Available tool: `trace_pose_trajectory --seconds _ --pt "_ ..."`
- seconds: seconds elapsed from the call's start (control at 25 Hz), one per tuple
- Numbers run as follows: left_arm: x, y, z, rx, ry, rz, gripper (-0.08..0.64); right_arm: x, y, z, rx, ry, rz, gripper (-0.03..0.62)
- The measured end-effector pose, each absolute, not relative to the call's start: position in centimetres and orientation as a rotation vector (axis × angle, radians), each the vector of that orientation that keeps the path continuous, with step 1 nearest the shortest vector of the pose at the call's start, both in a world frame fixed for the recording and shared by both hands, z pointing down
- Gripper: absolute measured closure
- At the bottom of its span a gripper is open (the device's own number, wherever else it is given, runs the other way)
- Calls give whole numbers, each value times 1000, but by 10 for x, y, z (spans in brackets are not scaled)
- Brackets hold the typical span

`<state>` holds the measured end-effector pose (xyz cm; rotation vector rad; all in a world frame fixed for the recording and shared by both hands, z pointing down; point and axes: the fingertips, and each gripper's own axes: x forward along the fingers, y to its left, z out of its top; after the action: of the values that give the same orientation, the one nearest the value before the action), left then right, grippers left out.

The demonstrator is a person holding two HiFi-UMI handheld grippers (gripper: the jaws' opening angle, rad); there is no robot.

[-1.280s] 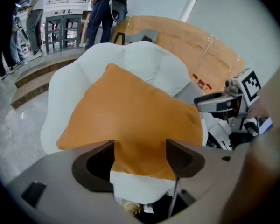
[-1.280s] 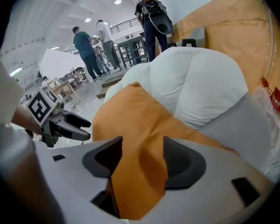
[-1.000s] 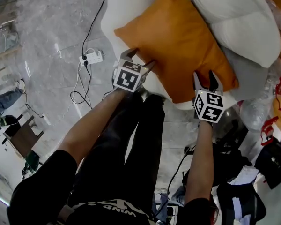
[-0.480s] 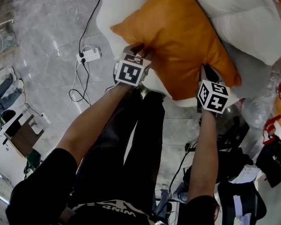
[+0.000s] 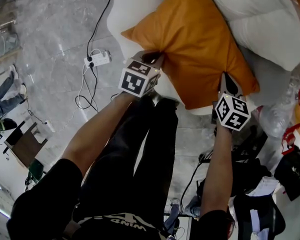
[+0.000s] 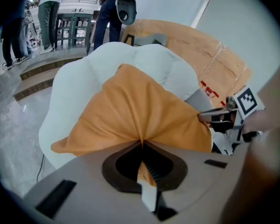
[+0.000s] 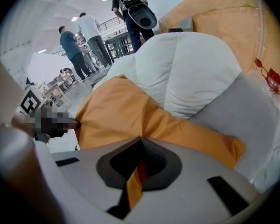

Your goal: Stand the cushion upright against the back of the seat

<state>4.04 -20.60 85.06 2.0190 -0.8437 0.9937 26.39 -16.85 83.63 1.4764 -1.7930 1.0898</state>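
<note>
Grey marble floor [image 5: 50, 29], power strip [image 5: 98, 60]; orange cushion [image 5: 190, 44] lies on white seat [image 5: 127, 9].

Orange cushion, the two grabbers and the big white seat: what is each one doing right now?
orange cushion: lying on the seat, its near edge bunched where both grippers pinch it.
left gripper: shut on the cushion's edge.
right gripper: shut on the cushion's edge.
white seat: puffy, carrying the cushion.
power strip: on the floor, with cables running to it.

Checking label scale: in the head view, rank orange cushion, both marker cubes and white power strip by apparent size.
Largest: orange cushion
Then left marker cube and right marker cube, alike
Smallest: white power strip, though it lies farther off
</note>
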Motion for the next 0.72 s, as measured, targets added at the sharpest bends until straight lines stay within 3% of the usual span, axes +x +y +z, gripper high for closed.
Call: trace_pose_trajectory --seconds 0.72 --pt "53 -285 704 2573 -904 950 551 236 -162 753 2000 -1949 1229 571"
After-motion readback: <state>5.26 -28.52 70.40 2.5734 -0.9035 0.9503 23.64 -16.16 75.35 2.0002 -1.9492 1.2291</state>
